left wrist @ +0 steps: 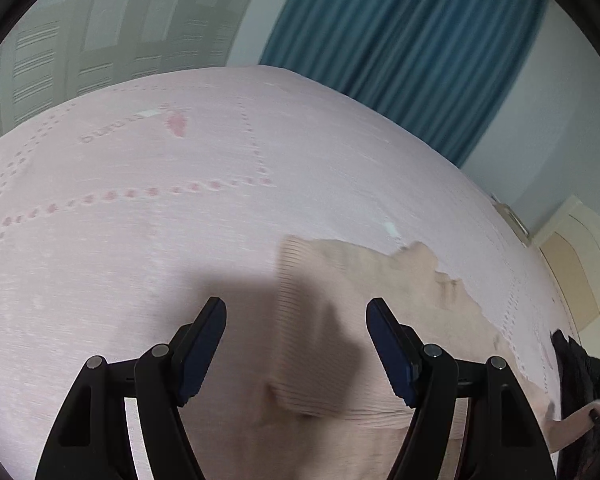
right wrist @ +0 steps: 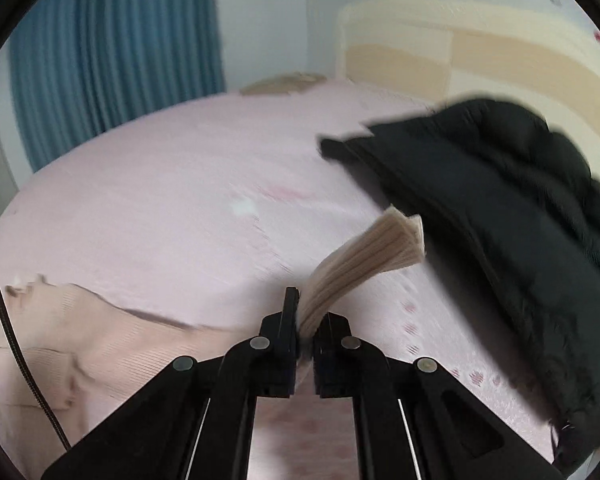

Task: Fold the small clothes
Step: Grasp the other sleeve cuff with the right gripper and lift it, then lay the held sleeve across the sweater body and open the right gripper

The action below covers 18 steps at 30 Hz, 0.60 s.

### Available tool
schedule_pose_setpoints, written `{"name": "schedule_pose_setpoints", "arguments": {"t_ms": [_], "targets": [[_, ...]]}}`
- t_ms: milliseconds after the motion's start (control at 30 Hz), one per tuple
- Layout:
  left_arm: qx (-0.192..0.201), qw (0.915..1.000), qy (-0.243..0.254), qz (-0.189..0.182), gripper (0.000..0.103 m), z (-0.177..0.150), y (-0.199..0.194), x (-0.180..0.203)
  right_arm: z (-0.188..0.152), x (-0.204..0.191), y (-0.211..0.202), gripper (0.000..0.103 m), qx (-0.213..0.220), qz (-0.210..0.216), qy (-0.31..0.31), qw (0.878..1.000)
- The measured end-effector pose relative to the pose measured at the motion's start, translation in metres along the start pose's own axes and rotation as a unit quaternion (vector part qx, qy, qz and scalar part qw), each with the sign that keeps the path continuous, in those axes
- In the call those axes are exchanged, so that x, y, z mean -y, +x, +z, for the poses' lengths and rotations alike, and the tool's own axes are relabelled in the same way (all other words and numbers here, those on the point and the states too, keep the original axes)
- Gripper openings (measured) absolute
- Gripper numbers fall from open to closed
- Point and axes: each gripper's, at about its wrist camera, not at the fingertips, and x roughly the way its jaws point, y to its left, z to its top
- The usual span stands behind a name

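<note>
A peach ribbed knit garment (left wrist: 380, 280) lies spread on the pink bedsheet (left wrist: 140, 240). My left gripper (left wrist: 296, 304) hovers over the garment's left part with its jaws wide apart and nothing pinched between them. In the right wrist view, my right gripper (right wrist: 306, 320) is shut on a ribbed end of the garment, and the cuff (right wrist: 372, 248) sticks out beyond the fingertips, lifted off the sheet. The rest of the garment (right wrist: 100, 340) lies at the lower left of that view. Both views are motion-blurred.
A black padded jacket (right wrist: 500, 220) lies on the bed to the right of the held cuff, also seen as the black jacket (left wrist: 580, 372) at the right edge. A headboard (right wrist: 480, 52) and a blue curtain (left wrist: 400, 40) stand beyond the bed. A black cable (right wrist: 4, 308) hangs at the left.
</note>
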Motion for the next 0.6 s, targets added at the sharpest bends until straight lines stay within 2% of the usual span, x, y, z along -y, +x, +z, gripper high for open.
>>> {"name": "schedule_pose_setpoints", "arguments": {"t_ms": [167, 300, 467, 600], "targets": [[-0.006, 0.9993, -0.029, 0.022, 0.071, 0.011, -0.005, -0.044, 0.018, -0.090, -0.030, 0.005, 0.015, 0.053, -0.040, 0.998], [-0.012, 0.9980, -0.058, 0.018, 0.071, 0.018, -0.010, -0.078, 0.012, -0.185, -0.053, 0.005, 0.003, 0.119, -0.073, 0.990], [-0.011, 0.9979, -0.046, 0.043, 0.071, 0.022, -0.014, -0.099, -0.020, -0.305, -0.074, 0.005, -0.027, 0.190, -0.126, 0.973], [-0.016, 0.9975, -0.061, 0.032, 0.071, 0.023, -0.017, -0.113, -0.057, -0.390, -0.082, 0.006, -0.059, 0.242, -0.167, 0.954]]}}
